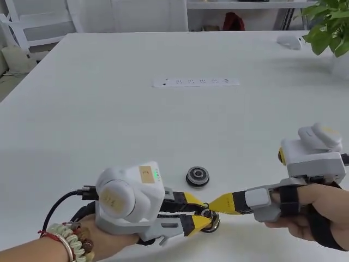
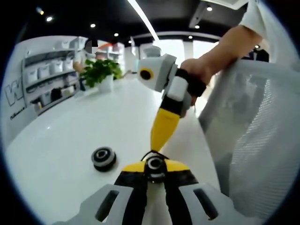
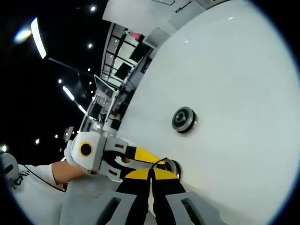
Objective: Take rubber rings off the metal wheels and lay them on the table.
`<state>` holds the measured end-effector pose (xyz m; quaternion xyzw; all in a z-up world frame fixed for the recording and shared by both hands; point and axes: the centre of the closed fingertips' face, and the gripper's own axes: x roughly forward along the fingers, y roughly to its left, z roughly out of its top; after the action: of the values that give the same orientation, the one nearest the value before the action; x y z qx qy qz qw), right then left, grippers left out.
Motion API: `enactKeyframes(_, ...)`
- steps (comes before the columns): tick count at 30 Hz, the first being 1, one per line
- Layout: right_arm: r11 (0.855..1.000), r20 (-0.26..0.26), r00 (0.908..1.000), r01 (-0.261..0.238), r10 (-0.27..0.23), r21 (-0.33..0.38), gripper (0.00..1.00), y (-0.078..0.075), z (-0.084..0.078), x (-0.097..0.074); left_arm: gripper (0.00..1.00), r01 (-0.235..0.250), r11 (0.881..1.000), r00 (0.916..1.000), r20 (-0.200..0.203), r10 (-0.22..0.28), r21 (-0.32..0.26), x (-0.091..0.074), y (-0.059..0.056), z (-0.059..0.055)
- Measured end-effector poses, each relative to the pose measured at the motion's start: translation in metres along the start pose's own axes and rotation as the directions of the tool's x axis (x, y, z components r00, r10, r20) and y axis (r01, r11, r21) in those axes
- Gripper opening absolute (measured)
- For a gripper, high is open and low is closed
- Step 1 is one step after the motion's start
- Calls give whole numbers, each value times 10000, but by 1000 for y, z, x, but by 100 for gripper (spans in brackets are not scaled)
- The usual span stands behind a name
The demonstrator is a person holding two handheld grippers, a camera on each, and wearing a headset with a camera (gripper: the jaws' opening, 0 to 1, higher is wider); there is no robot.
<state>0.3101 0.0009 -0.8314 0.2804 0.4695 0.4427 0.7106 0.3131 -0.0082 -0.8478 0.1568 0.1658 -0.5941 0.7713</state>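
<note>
When we look down from the head view, we see the two grippers meet tip to tip near the 6 o'clock edge of the white table [image 1: 109, 120]. The left gripper [image 1: 203, 219], held by a hand with a bead bracelet [image 1: 68, 240], reaches in from 9 o'clock. Its jaws are closed around a metal wheel [image 1: 212, 223], which sits between the yellow tips; whether this wheel touches the table we cannot tell. The right gripper [image 1: 209, 207] reaches in from 3 o'clock. Its jaws lie together with almost no gap, and the tips touch the top of the held wheel. In the left gripper view a thin black rubber ring [image 2: 149, 153] stands up from this wheel as a small loop exactly at the right gripper's point, so the ring appears pinched between those jaws. A second wheel [image 1: 197, 176], with a dark rim, lies flat on the table, apart from both grippers. It is at about 12 o'clock from the meeting tips in the head view and at about 9 o'clock from the held wheel in the left gripper view. Farther away at 12 o'clock lies a white power strip [image 1: 195, 82], and a green plant [image 1: 330, 24] stands at about 1 o'clock.
</note>
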Motion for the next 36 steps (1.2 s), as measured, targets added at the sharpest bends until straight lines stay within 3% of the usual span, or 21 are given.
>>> enactKeyframes(7,9990,-86,9990,437,-437,35,0,-10,-3,-2,14,-93,9999,9996,-267,89,-126,1,0,2)
enactKeyframes(9,9991,-22,9991,425,-425,59,0,-10,-2,-2,15,-140,9987,9994,-332,124,-485,1,0,2)
enactKeyframes(11,9989,-10,9989,459,-459,31,0,-10,-1,-3,18,147,9964,9993,-337,-176,-834,0,-3,1)
enactKeyframes(14,9986,-44,9986,523,-523,17,0,-12,-2,-3,19,39,9988,9987,-515,-65,-492,-1,-2,2)
enactKeyframes(25,9988,143,9987,491,-491,18,0,-10,3,-7,34,-51,10000,10000,67,51,-1,-20,5,23)
enactKeyframes(32,9997,336,9992,237,-238,15,0,-4,8,-8,47,-263,9978,9968,737,308,-614,-37,19,37)
enactKeyframes(36,9999,477,9988,-73,68,106,0,3,11,-7,49,-173,9967,9976,653,224,-788,-44,22,31)
